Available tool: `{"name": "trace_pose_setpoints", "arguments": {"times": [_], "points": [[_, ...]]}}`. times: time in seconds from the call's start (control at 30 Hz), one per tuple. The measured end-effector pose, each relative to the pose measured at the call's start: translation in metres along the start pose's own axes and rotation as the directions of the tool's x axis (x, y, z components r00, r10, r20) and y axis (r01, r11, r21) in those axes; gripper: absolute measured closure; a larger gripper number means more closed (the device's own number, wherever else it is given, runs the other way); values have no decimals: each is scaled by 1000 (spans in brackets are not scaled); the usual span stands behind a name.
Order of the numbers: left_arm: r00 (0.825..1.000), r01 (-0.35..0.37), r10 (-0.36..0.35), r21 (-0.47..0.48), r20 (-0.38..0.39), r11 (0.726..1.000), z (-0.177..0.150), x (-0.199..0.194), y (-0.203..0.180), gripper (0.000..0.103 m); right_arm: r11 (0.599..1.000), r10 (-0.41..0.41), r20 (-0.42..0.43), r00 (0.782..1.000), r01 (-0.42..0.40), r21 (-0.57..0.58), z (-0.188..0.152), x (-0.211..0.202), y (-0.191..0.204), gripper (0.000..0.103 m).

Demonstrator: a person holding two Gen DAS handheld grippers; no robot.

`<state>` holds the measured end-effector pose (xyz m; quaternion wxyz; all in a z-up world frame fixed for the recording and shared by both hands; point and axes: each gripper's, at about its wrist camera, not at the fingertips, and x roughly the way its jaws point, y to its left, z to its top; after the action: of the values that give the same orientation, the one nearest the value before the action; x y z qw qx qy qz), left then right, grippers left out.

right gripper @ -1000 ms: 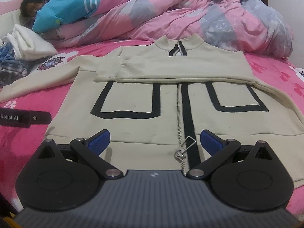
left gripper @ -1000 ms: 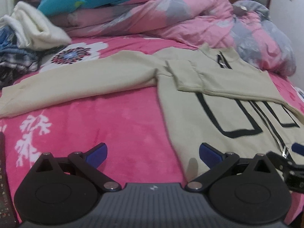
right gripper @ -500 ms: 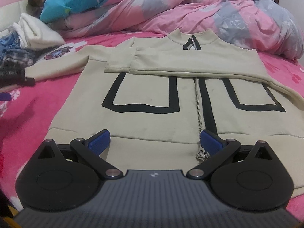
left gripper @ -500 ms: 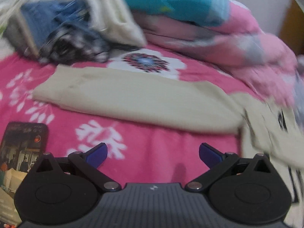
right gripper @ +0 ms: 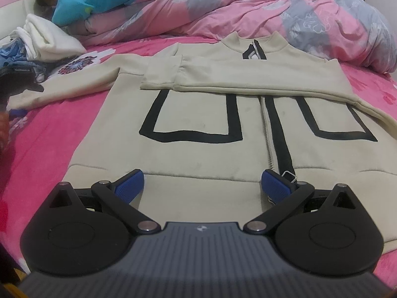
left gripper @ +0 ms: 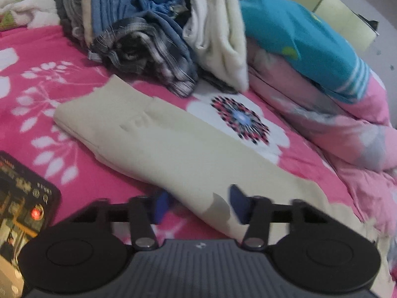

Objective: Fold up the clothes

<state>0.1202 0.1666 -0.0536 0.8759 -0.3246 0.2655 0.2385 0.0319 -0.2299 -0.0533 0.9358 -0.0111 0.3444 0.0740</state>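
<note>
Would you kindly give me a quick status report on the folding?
Left claw closing around outstretched sleeve. Right claw open over jacket hem. Phone lies beside sleeve.

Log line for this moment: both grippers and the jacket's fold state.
left gripper: closing around outstretched sleeve | right gripper: open over jacket hem | other sleeve: folded across chest | stage: second sleeve fold
</note>
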Motion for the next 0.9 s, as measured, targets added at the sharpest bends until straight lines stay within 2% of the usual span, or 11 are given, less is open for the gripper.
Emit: {"name": "trace_pose_setpoints", "arguments": {"times": [0.07, 0.17, 0.3, 0.4, 0.53, 0.6, 0.7, 0.73, 0.8, 0.83, 0.9], "points": [[1000, -11, 10, 27, 26, 1000, 2, 0, -5, 84, 1000, 1, 2, 1000, -1, 4, 0, 0, -1, 1], [995, -14, 4, 103, 97, 995, 2, -9, -19, 90, 1000, 4, 6, 1000, -4, 8, 0, 1, -2, 1], [980, 26, -72, 235, 188, 972, -9, -33, -49, 94, 1000, 14, 13, 1000, -14, 16, 0, 2, -4, 1], [966, 82, -161, 348, 203, 934, -26, -53, -78, 94, 999, 21, 20, 1000, -21, 24, 0, 1, -6, 1], [942, 193, -305, 514, 141, 836, -64, -82, -116, 94, 998, 26, 43, 999, -28, 48, 1, -4, -12, 1], [929, 260, -364, 574, 72, 777, -87, -93, -132, 94, 998, 21, 64, 998, -25, 62, 2, -9, -17, 1], [915, 337, -401, 633, -46, 697, -122, -100, -150, 92, 996, -2, 92, 996, -6, 92, 2, -18, -28, 1], [911, 360, -402, 649, -90, 670, -133, -100, -155, 88, 994, -10, 99, 995, 0, 109, 1, -21, -34, 1], [911, 389, -371, 683, -183, 619, -159, -96, -163, 62, 989, -25, 109, 994, 8, 151, -2, -28, -47, 1], [914, 391, -342, 702, -218, 596, -171, -93, -166, 59, 983, -29, 112, 993, 8, 182, -5, -31, -55, 1], [927, 368, -289, 739, -240, 564, -187, -89, -167, 48, 970, -33, 114, 993, 5, 244, -11, -36, -68, 1]]}}
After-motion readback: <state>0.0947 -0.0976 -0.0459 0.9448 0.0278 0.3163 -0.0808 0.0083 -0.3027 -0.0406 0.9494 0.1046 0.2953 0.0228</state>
